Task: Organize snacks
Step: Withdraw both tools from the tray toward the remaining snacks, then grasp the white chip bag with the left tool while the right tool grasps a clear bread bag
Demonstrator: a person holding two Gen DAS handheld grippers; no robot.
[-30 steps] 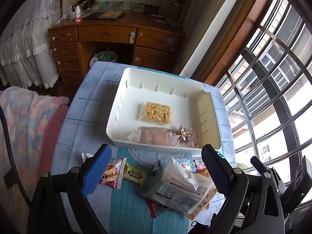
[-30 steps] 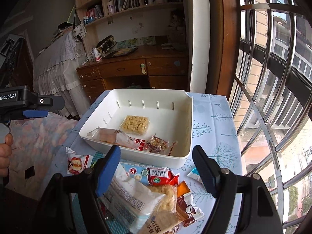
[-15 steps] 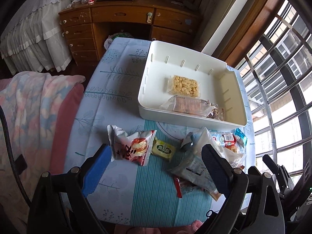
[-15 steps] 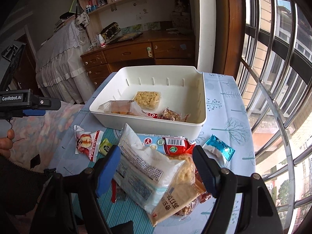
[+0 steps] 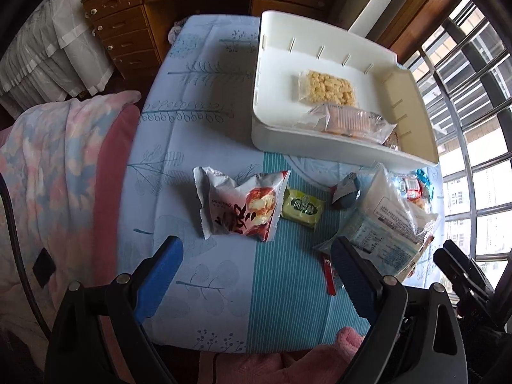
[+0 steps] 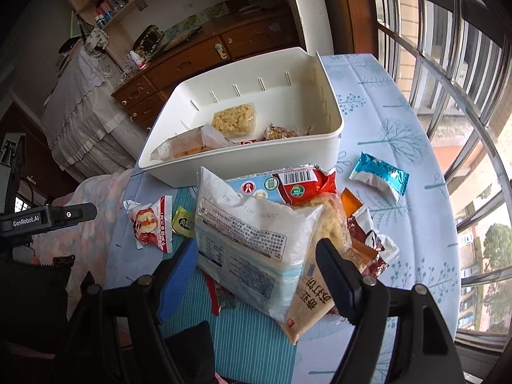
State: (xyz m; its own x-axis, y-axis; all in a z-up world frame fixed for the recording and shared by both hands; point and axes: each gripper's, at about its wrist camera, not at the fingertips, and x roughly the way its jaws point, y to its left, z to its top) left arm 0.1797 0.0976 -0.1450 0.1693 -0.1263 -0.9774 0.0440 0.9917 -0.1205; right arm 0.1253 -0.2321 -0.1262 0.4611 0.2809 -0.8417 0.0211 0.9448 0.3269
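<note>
Partial completion is noted. In the white bin (image 6: 323,142), upper centre of the right wrist frame, three or four wrapped snacks are already stowed. On the surface (image 5: 198,147) below it, the rest are left loose: a large white bag (image 6: 246,240), a red-and-white packet (image 5: 243,206), a green sachet (image 5: 302,208) and a blue foil piece (image 6: 380,176). Both the left gripper (image 5: 256,265) and the right gripper (image 6: 256,265) are seen with fingers spread wide, nothing held. "GenRobot.AI" is read at the left edge; packet print is not legible.

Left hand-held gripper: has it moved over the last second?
Yes. The left hand-held gripper has tipped down and drawn back from the white bin, now framing the red-and-white snack packet.
</note>
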